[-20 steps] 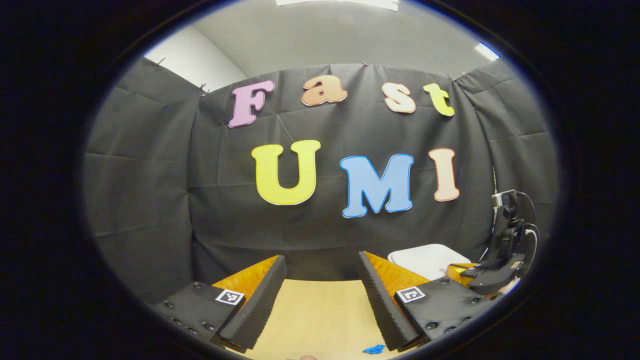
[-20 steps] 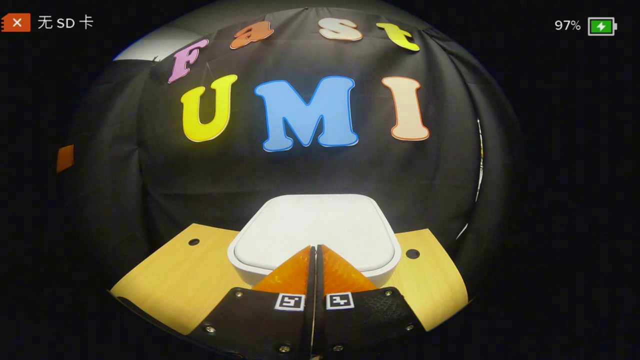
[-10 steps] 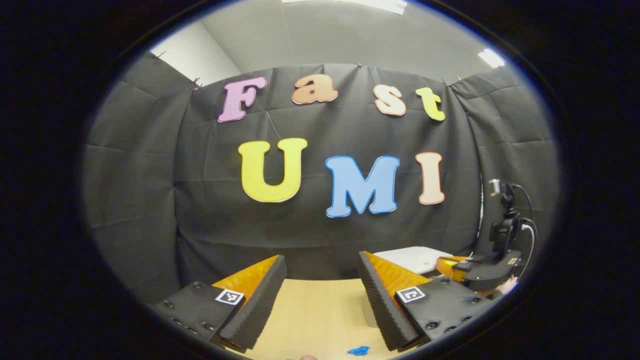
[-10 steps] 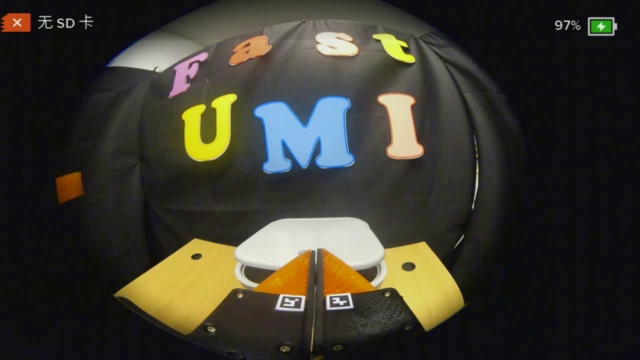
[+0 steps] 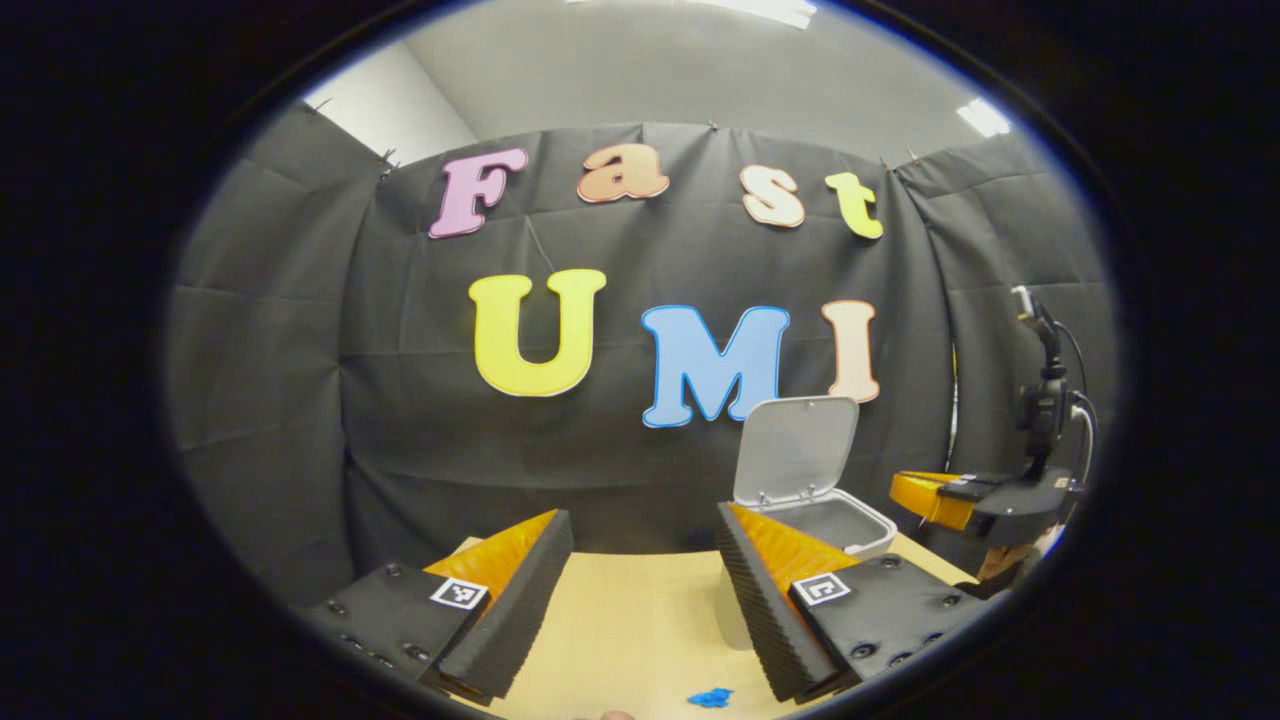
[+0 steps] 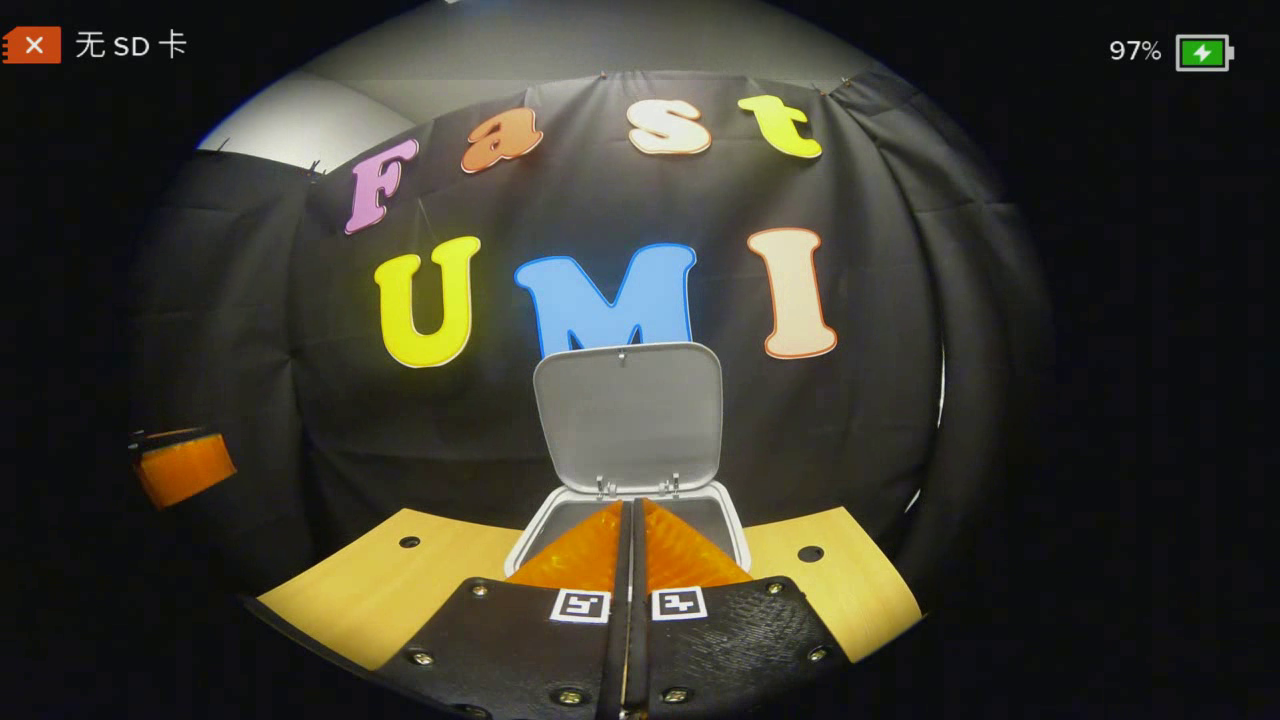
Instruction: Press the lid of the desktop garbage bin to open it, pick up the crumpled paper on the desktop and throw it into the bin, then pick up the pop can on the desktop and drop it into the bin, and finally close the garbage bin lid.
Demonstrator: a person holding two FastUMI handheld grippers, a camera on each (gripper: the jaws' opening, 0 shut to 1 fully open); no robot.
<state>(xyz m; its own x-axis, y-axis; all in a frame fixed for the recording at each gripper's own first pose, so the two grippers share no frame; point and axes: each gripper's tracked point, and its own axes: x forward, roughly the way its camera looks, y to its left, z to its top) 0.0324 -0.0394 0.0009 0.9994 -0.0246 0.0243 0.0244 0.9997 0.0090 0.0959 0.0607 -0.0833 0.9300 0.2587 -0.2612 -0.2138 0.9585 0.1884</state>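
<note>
The white desktop bin (image 6: pixel 528 540) stands open on the wooden table, its lid (image 6: pixel 628 415) swung up and upright at the back. My right gripper (image 6: pixel 630 508) is shut with nothing between its fingers, and its tips hover just over the bin's front rim. In the left gripper view the bin (image 5: pixel 868 533) and its raised lid (image 5: pixel 797 448) sit to the right, with the right gripper (image 5: pixel 950 495) held beside them. My left gripper (image 5: pixel 642 528) is open over the table, away from the bin. A small blue crumpled bit (image 5: pixel 712 697) lies near the table's front edge.
The wooden table (image 6: pixel 370 585) has a small round hole on each side of the bin (image 6: pixel 408 542) (image 6: pixel 810 553). Black cloth walls close off the back and sides. Part of the left gripper (image 6: pixel 180 468) shows far left in the right gripper view.
The bin lid went from flat and shut, to slightly lifted, to fully upright. My right gripper, still shut, rose off the lid. The left gripper barely moved.
</note>
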